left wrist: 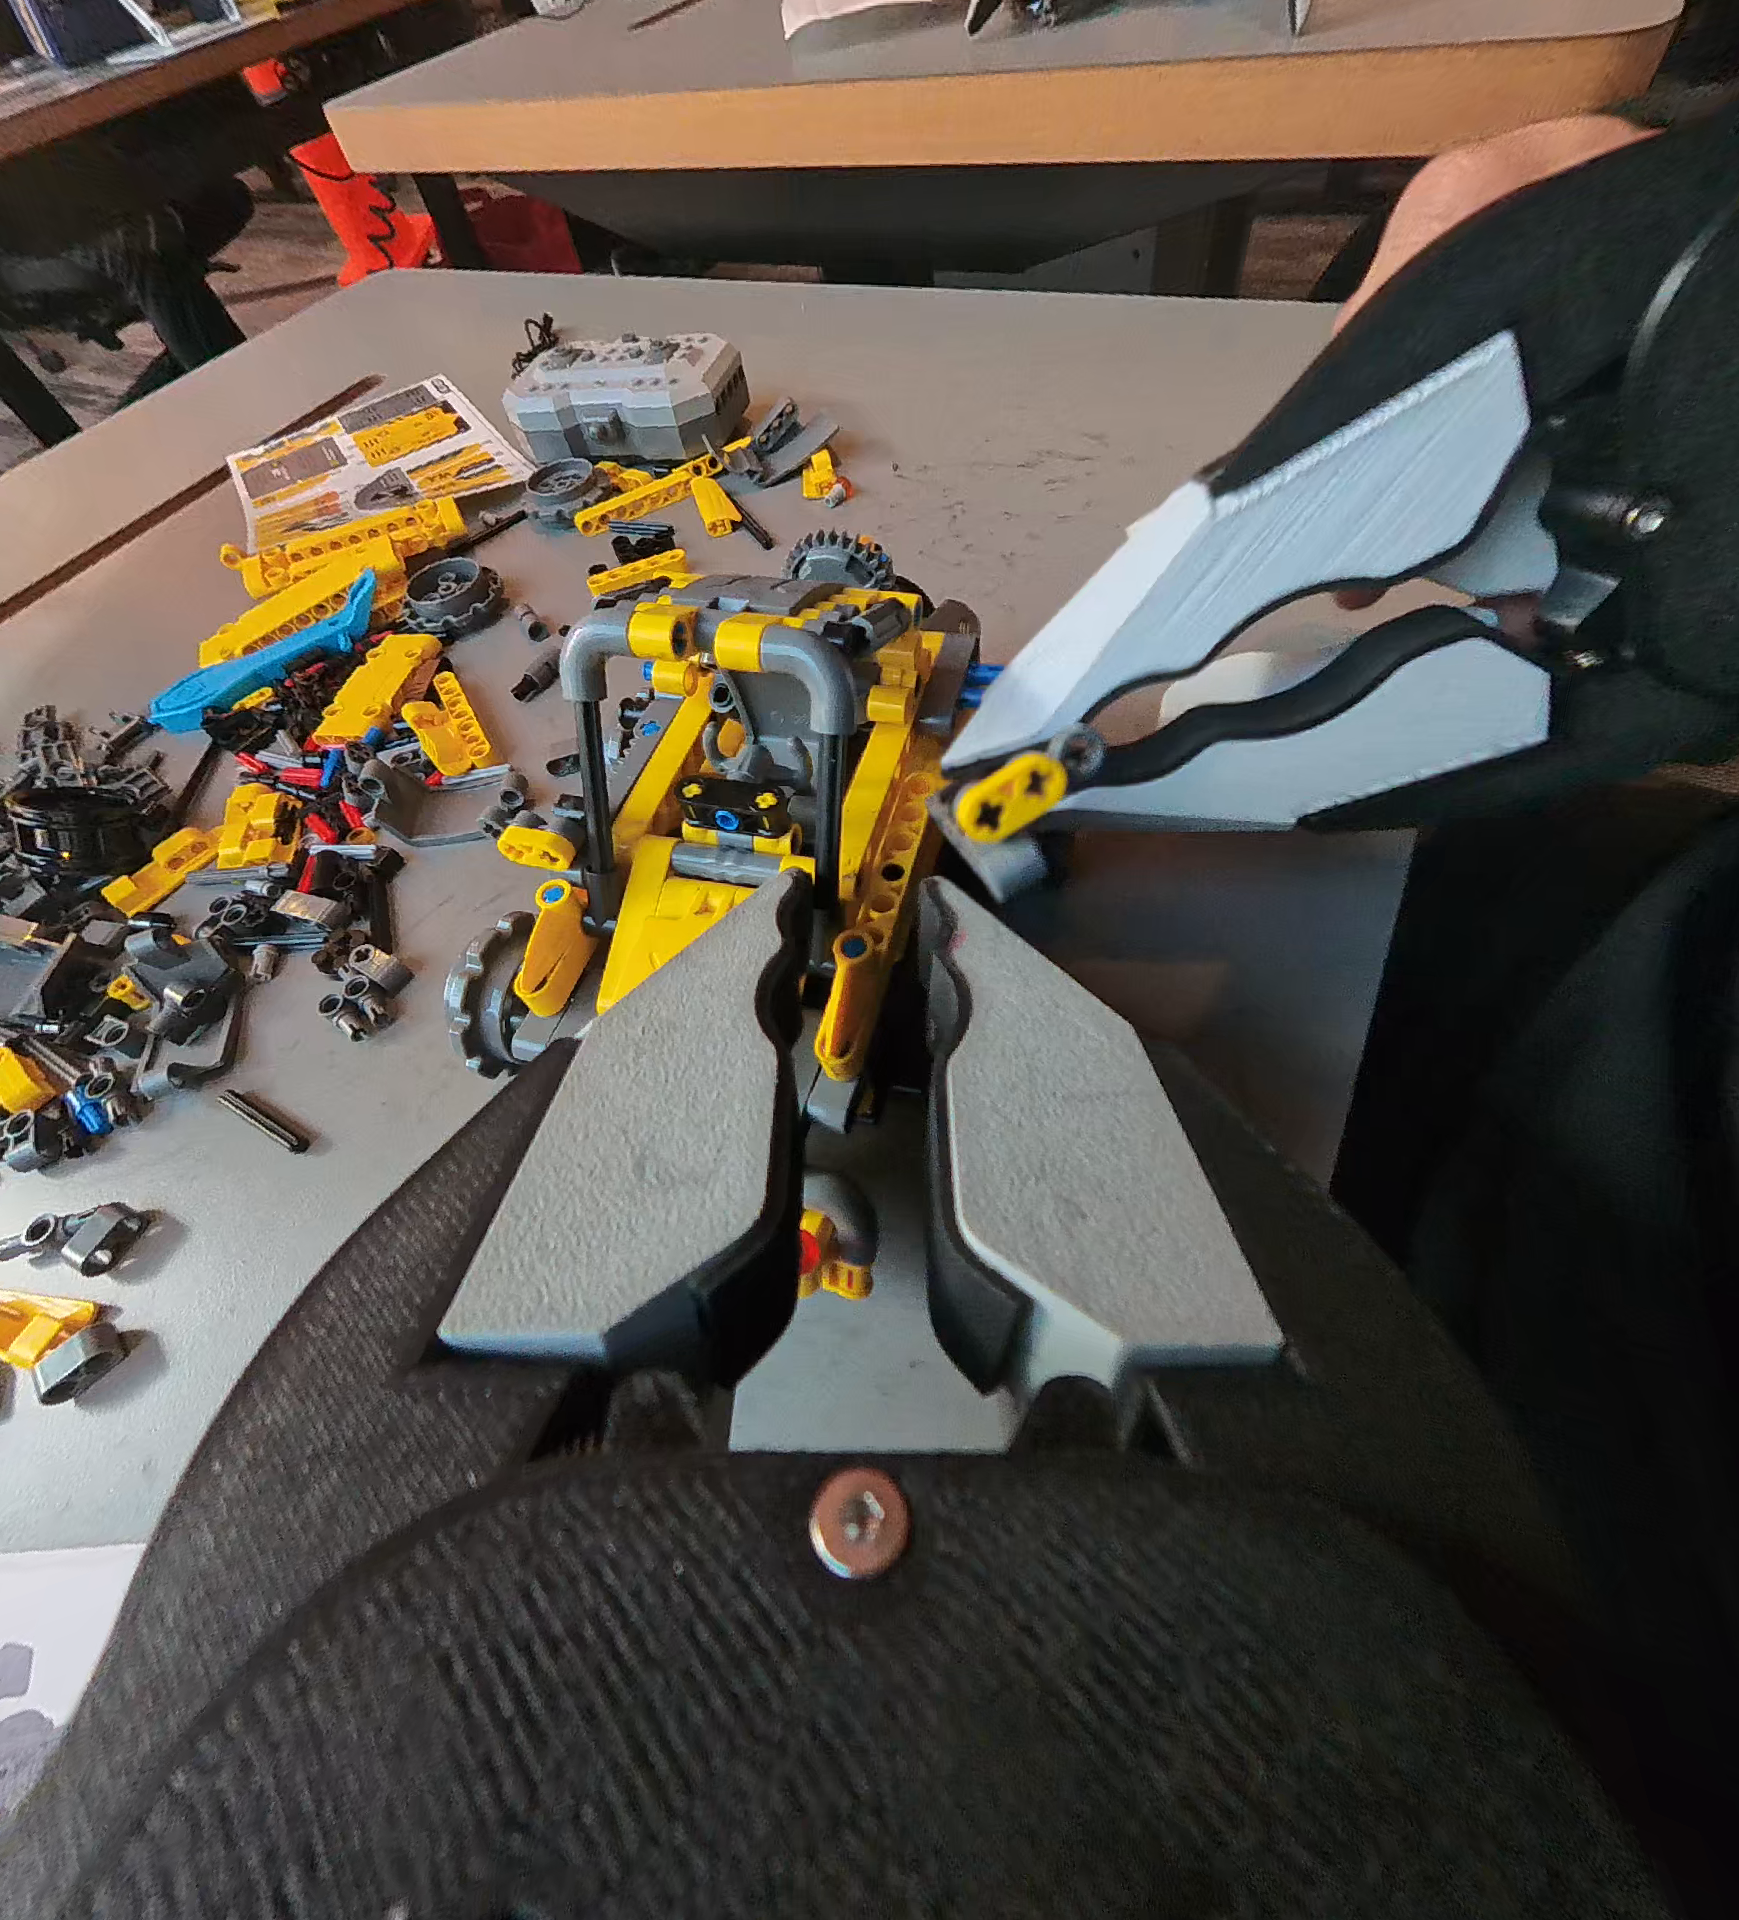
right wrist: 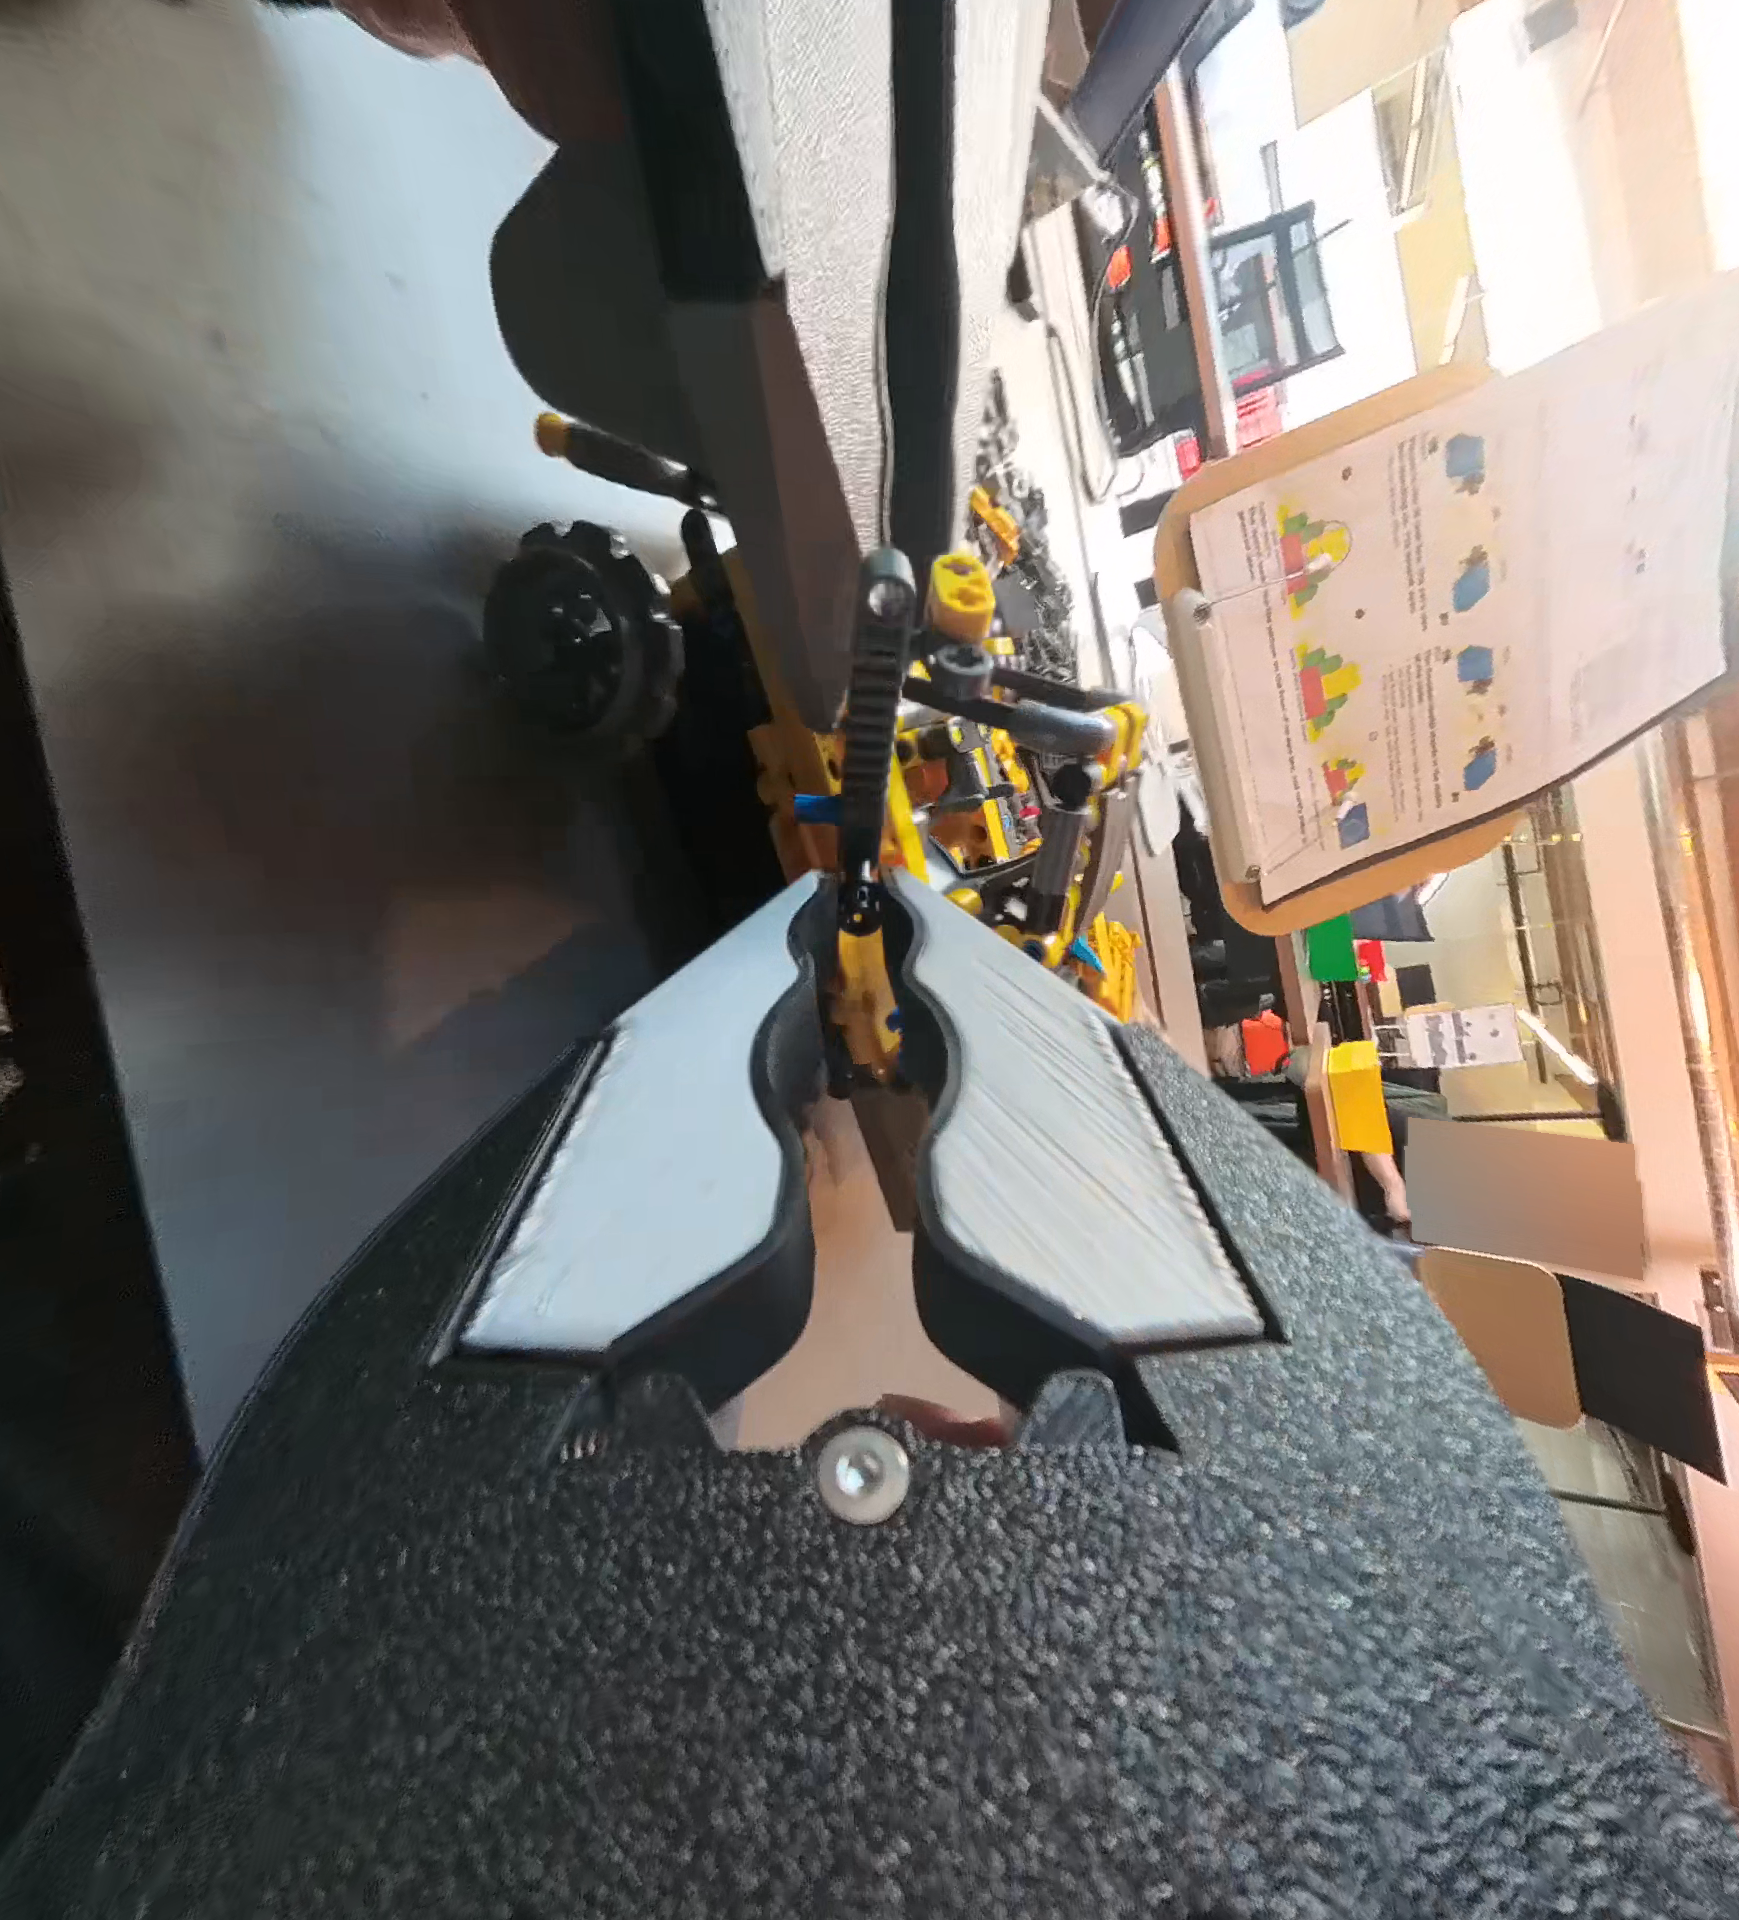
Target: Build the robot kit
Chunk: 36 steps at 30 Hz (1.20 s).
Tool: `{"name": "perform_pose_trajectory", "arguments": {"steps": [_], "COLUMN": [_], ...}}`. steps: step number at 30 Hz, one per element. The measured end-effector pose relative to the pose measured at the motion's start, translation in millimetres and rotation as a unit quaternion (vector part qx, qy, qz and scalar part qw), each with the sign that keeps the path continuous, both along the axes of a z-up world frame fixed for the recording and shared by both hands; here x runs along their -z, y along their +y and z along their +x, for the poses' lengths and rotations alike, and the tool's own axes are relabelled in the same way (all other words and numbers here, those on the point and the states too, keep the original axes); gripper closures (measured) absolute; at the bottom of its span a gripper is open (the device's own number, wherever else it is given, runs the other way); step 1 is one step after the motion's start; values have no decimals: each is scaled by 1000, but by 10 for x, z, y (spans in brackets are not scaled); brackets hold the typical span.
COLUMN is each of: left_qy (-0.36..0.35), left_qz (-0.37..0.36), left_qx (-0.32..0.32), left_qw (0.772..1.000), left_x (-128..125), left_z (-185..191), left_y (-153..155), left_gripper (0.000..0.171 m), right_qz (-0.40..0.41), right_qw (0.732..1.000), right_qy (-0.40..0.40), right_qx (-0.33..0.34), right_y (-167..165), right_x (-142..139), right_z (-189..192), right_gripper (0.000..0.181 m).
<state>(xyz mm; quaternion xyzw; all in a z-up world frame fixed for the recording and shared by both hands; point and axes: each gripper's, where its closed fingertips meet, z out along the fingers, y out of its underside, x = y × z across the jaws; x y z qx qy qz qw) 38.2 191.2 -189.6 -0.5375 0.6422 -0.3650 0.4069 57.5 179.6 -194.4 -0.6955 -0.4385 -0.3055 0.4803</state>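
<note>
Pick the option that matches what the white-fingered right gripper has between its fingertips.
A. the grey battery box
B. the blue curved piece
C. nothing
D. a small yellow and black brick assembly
D: the right gripper is closed on a small yellow and black assembly, held beside the yellow vehicle model; the blue curved piece lies on the table.

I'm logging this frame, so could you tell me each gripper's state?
Left gripper: closed on the yellow vehicle model.
Right gripper: closed on a small yellow-and-black piece.
</note>
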Motion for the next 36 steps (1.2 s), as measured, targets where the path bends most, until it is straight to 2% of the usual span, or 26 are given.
{"name": "perform_pose_trajectory", "arguments": {"steps": [10, 17, 24, 27, 30, 31, 36], "left_qy": [10, 2, 11, 25, 42, 40, 19], "left_qz": [8, 6, -21, -33, -33, -33, -43], "left_qx": [-16, -5, 12, -4, -31, -33, -36], "left_qw": [1000, 1000, 1000, 999, 998, 998, 998], "left_x": [0, -131, -179, -119, -36, -40, -80], "left_z": [-75, -132, -21, 12, -8, -17, -61], "left_y": [-68, -293, -586, -543, -419, -397, -328], "left_gripper": [139, 136, 120, 123, 152, 156, 163], "right_qz": [-5, 21, 23, 20, 20, 19, 23], "right_qw": [1000, 1000, 1000, 1000, 1000, 1000, 1000], "right_qy": [10, 7, -9, -10, -11, -9, 4], "right_qx": [11, 10, 0, -4, -5, -5, -14], "right_y": [-2, -111, -100, -92, -85, -85, -102], "right_x": [93, -41, -40, -22, -24, -23, -53], "right_z": [3, -16, 0, 2, -6, -8, -56], "right_gripper": [174, 174, 174, 174, 174, 174, 174]}}
